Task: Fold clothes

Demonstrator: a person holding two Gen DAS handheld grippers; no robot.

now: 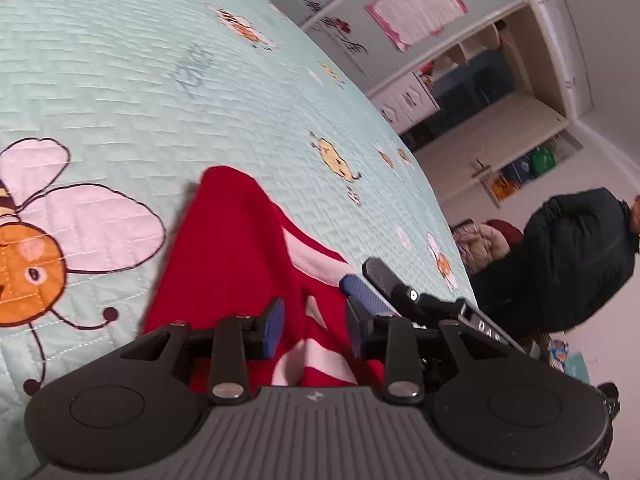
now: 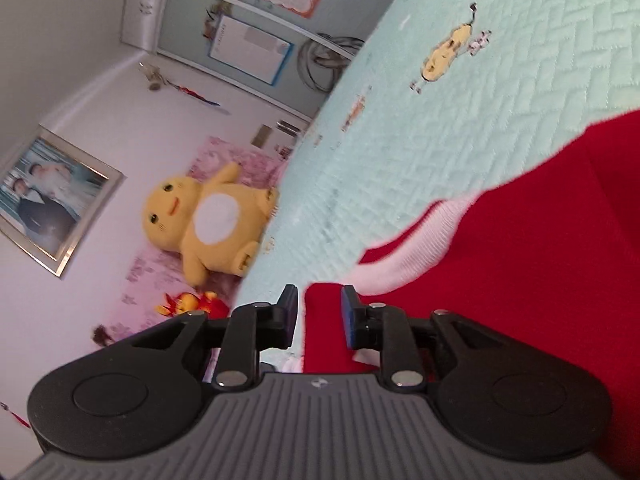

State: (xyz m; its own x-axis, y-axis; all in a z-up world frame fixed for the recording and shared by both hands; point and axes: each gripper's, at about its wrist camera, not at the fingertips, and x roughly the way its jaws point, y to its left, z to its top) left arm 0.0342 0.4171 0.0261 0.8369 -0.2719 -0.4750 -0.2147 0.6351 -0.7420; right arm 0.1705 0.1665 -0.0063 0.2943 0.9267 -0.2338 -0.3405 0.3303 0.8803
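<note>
A red garment (image 1: 236, 248) with white stripes lies on the mint quilted bedspread (image 1: 160, 80). My left gripper (image 1: 316, 330) is low over its near end, and its blue pads (image 1: 274, 326) are shut on a bunched red and white fold. The right gripper (image 1: 366, 280) shows in the left wrist view just to the right, over the garment's edge. In the right wrist view my right gripper (image 2: 319, 312) is shut on a red fold of the garment (image 2: 540, 248), beside a white ribbed band (image 2: 412, 252). The cloth under both gripper bodies is hidden.
The bedspread (image 2: 500, 92) has bee and chick prints. A person in a dark jacket (image 1: 580, 256) stands off the bed's right edge, near shelves (image 1: 500, 120). A yellow plush toy (image 2: 212, 220) and a framed photo (image 2: 48, 204) are at the head of the bed.
</note>
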